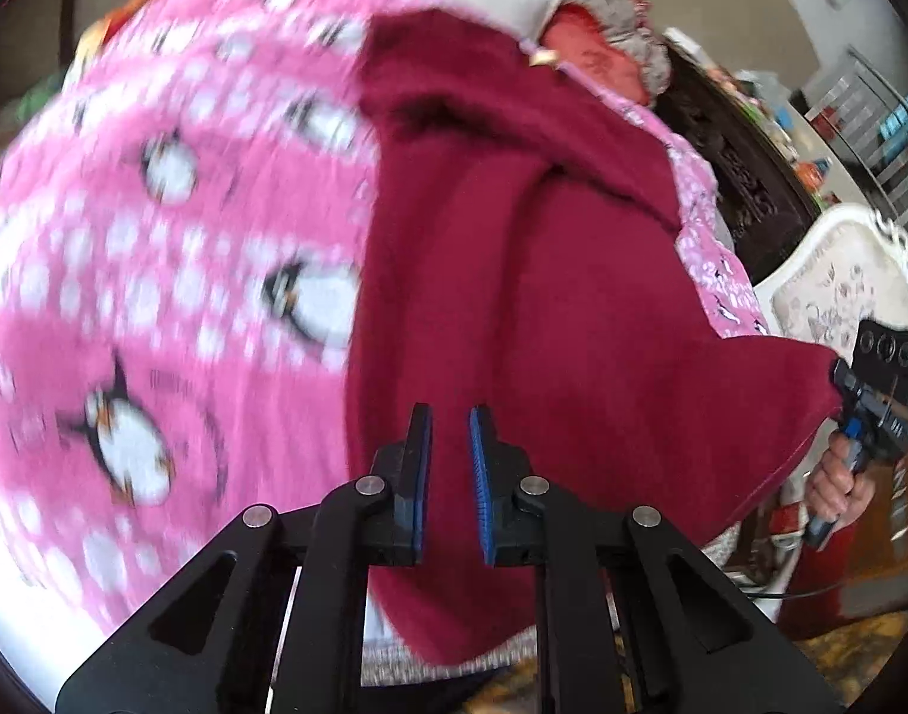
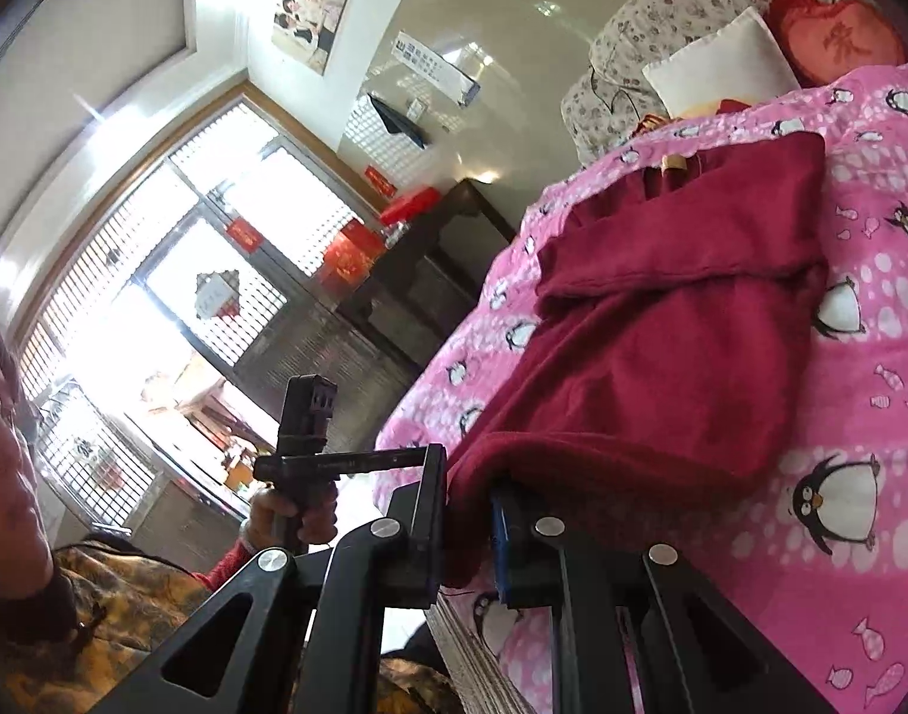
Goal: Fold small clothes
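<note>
A dark red fleece garment (image 1: 549,273) lies partly folded on a pink penguin-print blanket (image 1: 156,238). My left gripper (image 1: 451,416) hovers over the garment's near part, jaws slightly apart with red cloth showing behind the gap; I cannot tell if it pinches any. In the right wrist view the garment (image 2: 662,357) stretches away over the blanket (image 2: 841,506). My right gripper (image 2: 469,476) is shut on the garment's near corner. It also shows in the left wrist view (image 1: 841,387), holding that corner at the far right.
A white pillow (image 2: 722,59) and a red heart cushion (image 2: 835,35) lie at the bed's head. A dark wooden cabinet (image 2: 394,297) stands beside the bed under a window. A white patterned chair (image 1: 841,273) stands off the bed's edge.
</note>
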`<state>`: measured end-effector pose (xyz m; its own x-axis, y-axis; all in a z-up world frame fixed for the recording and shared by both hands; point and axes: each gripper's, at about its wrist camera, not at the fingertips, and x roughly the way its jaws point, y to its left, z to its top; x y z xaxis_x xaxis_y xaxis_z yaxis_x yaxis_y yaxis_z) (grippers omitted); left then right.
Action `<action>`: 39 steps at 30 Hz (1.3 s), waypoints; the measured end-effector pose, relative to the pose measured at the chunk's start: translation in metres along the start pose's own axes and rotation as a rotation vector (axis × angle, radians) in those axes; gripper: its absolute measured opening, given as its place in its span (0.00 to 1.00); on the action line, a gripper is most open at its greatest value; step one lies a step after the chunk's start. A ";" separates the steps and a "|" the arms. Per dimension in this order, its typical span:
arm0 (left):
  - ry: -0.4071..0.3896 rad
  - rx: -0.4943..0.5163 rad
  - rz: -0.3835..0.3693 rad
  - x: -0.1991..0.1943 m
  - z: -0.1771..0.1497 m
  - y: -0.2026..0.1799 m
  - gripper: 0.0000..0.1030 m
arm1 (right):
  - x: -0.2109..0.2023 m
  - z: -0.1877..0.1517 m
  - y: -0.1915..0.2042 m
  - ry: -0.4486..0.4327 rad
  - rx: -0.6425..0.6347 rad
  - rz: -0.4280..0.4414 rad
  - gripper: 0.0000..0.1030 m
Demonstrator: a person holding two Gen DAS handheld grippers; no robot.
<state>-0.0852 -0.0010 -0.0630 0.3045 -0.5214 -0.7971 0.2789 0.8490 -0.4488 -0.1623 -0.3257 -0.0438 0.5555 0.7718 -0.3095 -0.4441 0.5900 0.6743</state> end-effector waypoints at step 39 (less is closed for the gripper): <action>-0.285 -0.025 -0.121 -0.003 0.198 -0.027 0.07 | 0.004 0.161 -0.071 -0.217 0.079 -0.170 0.12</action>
<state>0.0870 -0.0394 0.0318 0.5142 -0.6191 -0.5936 0.3076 0.7792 -0.5462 -0.0157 -0.4027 0.0149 0.7585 0.5895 -0.2777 -0.2804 0.6800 0.6775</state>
